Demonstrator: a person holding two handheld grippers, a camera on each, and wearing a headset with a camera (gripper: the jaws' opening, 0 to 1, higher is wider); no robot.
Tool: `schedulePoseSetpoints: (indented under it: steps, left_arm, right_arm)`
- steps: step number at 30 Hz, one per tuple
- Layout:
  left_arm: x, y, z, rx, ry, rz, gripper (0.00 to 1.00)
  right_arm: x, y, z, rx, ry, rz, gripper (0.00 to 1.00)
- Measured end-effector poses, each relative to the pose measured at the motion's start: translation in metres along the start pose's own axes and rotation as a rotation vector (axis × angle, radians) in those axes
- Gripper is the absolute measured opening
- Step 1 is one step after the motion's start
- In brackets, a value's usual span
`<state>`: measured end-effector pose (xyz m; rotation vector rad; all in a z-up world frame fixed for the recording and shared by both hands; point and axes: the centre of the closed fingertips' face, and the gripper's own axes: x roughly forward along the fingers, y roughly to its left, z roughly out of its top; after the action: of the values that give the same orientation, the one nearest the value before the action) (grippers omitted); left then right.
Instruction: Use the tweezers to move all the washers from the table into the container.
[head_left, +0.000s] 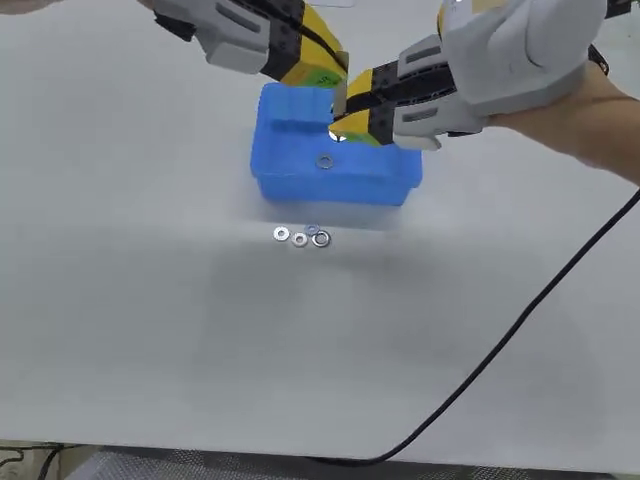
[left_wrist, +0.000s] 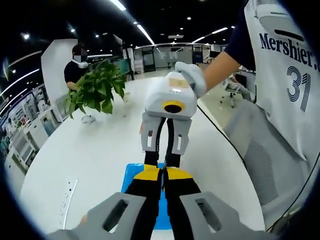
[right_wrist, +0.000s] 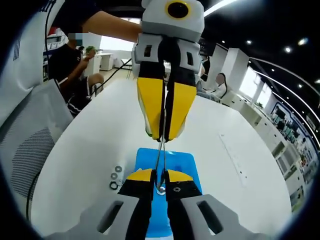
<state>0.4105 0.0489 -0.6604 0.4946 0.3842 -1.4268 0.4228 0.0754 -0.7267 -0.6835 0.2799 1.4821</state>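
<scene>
2 tools meet nose to nose above the blue container (head_left: 300, 175), which sits in the middle of the white table (head_left: 150, 330). On the left of the head view hangs the left tool (head_left: 325, 72), its yellow jaws pressed together on the upper end of the tweezers (right_wrist: 161, 155). The tweezers run down from there into the container. The right gripper view puts their tips at 1 washer (right_wrist: 161, 189), but we cannot tell whether they pinch it. A second washer (head_left: 325, 161) lies loose on the container's floor just beside it. In front of the container, near its front wall, a small cluster of washers (head_left: 300, 239) lies close together on the bare table.

To the right, a white-gloved hand (head_left: 520, 50) holds the right tool (head_left: 352, 118). Its jaws are closed in on the tweezers' 2 arms lower down, 1 jaw on either side. In the head view the 2 tools cover the back of the container and hide most of the tweezers.

Further right, a black cable (head_left: 520, 320) runs across the table from the right edge to the near edge, well apart from the washers. In the left gripper view a potted plant (left_wrist: 97, 90) stands at the table's far end, with a person (left_wrist: 75, 72) behind it.
</scene>
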Motion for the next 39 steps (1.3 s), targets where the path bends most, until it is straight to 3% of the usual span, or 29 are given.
schedulePoseSetpoints:
  steps: [9, 15, 17, 25, 31, 39]
  left_arm:
    - [0.026, 0.014, -0.038, -0.057, 0.055, -0.03, 0.05]
    - [0.034, 0.014, -0.047, -0.079, 0.06, -0.037, 0.05]
    - [0.033, 0.016, -0.045, -0.09, 0.046, -0.03, 0.05]
    - [0.033, 0.014, -0.043, -0.081, 0.056, -0.025, 0.05]
    - [0.027, 0.015, -0.033, -0.069, 0.046, -0.008, 0.06]
    - [0.012, 0.013, -0.014, -0.045, 0.028, 0.016, 0.06]
  right_arm:
    - [0.026, -0.002, -0.04, 0.042, 0.06, 0.05, 0.09]
    - [0.029, 0.0, -0.051, 0.064, 0.065, 0.06, 0.09]
    - [0.028, -0.001, -0.05, 0.082, 0.052, 0.057, 0.09]
    - [0.028, -0.001, -0.048, 0.071, 0.063, 0.042, 0.1]
    - [0.02, -0.007, -0.042, 0.063, 0.053, 0.013, 0.11]
    - [0.006, -0.011, -0.021, 0.054, 0.015, -0.026, 0.11]
